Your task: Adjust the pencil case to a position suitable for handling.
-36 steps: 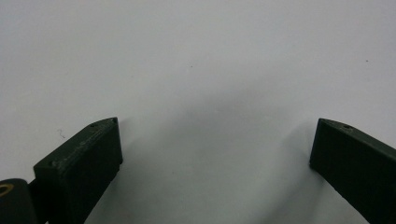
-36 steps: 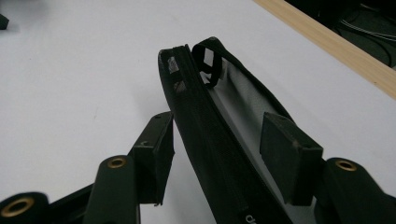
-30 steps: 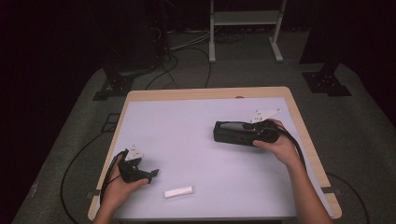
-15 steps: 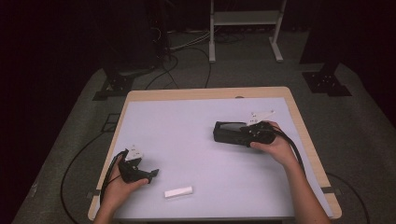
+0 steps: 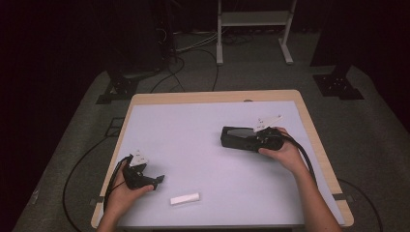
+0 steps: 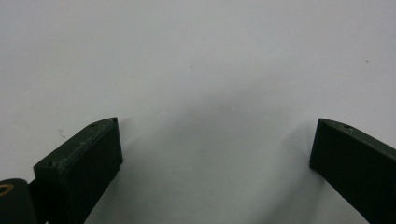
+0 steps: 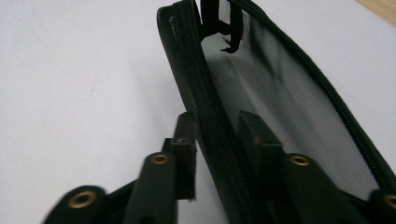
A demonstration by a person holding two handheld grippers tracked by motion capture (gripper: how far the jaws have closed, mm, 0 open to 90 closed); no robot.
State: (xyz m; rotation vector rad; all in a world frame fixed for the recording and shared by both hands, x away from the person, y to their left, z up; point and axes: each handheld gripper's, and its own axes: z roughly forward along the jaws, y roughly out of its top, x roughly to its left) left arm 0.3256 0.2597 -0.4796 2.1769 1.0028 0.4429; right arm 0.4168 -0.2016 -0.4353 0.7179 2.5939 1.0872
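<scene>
White table [image 5: 203,125], tool [image 7: 217,123] pinching pouch [image 7: 280,93]

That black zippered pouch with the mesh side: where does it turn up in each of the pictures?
High view: the black mesh pouch lies right of the table's middle, at the right gripper.
Right gripper view: the pouch runs from top centre down to the lower right, its zippered edge between the jaws, which have just been closing on it.
Left gripper view: not in it.
Shared landmark: the pale tabletop, also seen at and.
</scene>
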